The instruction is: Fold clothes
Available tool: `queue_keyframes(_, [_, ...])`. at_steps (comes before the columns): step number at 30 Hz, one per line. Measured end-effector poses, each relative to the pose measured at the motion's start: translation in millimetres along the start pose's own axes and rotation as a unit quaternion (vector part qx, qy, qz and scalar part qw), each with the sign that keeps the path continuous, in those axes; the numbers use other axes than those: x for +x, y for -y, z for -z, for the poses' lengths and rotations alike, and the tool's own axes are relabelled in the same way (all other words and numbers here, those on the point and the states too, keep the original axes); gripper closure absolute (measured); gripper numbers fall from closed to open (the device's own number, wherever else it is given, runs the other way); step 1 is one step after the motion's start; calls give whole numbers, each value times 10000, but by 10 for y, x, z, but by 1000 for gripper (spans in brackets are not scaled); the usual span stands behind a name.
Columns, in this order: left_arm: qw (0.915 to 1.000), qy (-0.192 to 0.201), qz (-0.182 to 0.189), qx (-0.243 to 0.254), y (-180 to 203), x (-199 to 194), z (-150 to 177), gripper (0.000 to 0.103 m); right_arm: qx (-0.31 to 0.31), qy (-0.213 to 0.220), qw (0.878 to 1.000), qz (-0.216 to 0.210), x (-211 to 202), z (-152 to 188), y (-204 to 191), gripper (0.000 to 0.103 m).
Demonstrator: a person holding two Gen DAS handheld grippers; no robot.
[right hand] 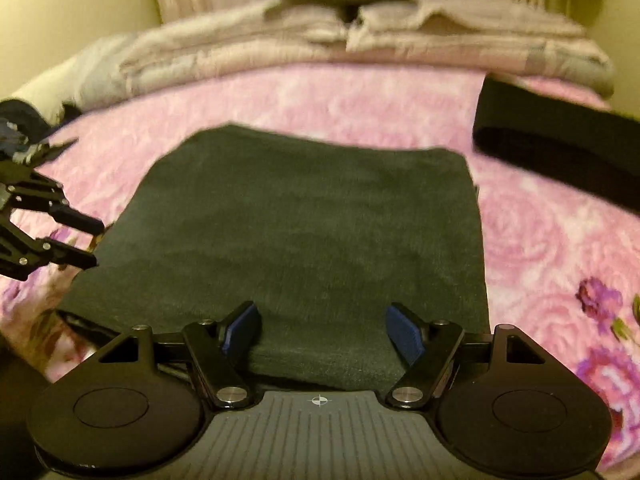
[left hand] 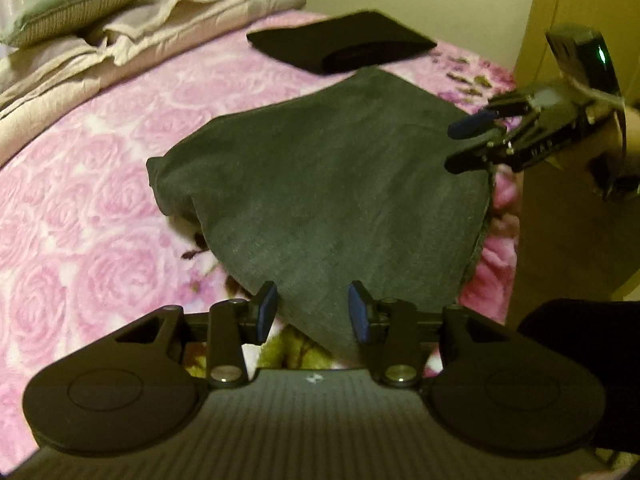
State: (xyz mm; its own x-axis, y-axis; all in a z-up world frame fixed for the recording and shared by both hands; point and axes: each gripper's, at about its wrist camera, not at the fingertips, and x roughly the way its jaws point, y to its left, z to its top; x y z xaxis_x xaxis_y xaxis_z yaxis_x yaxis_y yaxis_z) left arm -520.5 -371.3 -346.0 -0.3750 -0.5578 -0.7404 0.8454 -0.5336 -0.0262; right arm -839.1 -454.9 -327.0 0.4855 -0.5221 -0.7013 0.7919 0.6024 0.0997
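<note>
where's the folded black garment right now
The folded black garment lies on the pink rose-patterned bedspread, beyond the dark grey cloth, far right in the right wrist view.

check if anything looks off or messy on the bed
Mostly tidy. The grey garment lies folded flat, but its left corner is bunched and lifted off the pink blanket. The black folded piece behind it looks neat. Both grippers are open, holding nothing.

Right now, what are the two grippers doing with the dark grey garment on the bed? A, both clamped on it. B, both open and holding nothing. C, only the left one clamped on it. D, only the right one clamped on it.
B: the left gripper and right gripper both have jaws spread wide at the edge of the grey garment, with no cloth pinched.
</note>
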Motion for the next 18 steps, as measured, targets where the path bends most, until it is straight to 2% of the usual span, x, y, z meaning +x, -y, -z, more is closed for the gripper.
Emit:
queue_keyframes(5, [9985, 520, -133, 101, 22, 38, 187, 67, -100, 815, 9960, 357, -55, 262, -123, 27])
queue_keyframes(11, [9936, 1016, -377, 319, 124, -2, 346, 67, -209, 1295, 9905, 421, -69, 387, -145, 27])
queue_keyframes(14, [9895, 1230, -614, 451, 210, -50, 434, 67, -295, 1484, 9874, 456, -99, 449, -149, 27])
queue_keyframes(18, [9867, 1288, -988, 116, 374, -197, 481, 66, -279, 1488, 9866, 611, -319, 532, -216, 27])
